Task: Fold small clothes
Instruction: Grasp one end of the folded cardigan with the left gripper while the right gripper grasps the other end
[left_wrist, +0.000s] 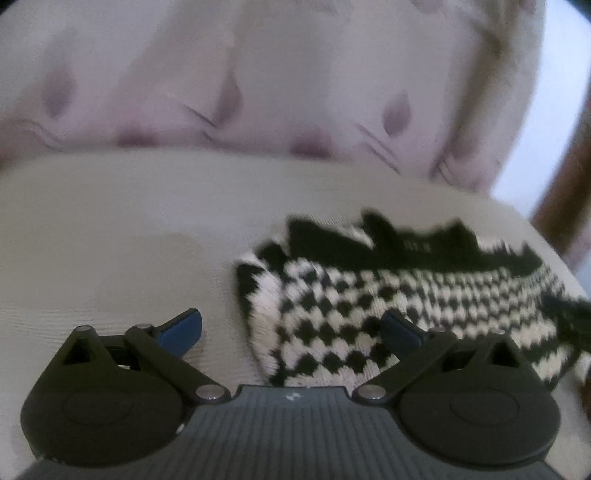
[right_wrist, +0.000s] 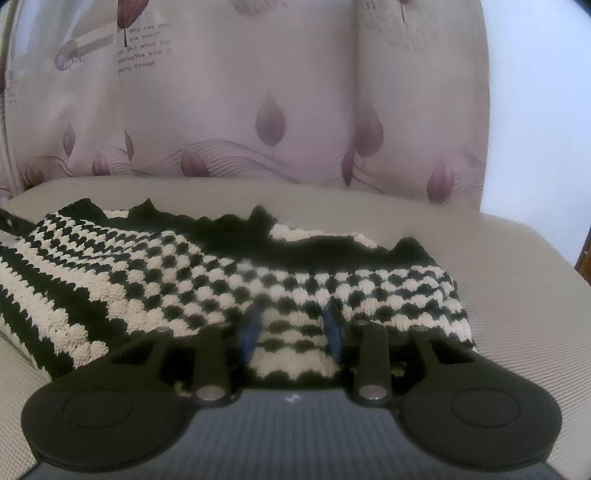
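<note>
A black-and-white checked knit garment (left_wrist: 388, 280) lies bunched on a beige padded surface (left_wrist: 122, 229). Its black trim runs along the far edge. My left gripper (left_wrist: 290, 319) stands wide open over the garment's left end. One blue pad is over bare cushion, the other over the knit, and neither grips anything. In the right wrist view the same garment (right_wrist: 177, 266) spreads across the surface, with a striped part at the left. My right gripper (right_wrist: 291, 323) is low at the near edge. Its jaws stand narrowly apart, with a fold of knit between the blurred blue pads.
A pale pink curtain (right_wrist: 258, 92) with purple leaf prints and some text hangs right behind the beige surface (right_wrist: 524, 302). A bright white wall and a dark brown wooden edge (left_wrist: 561, 184) show at the far right.
</note>
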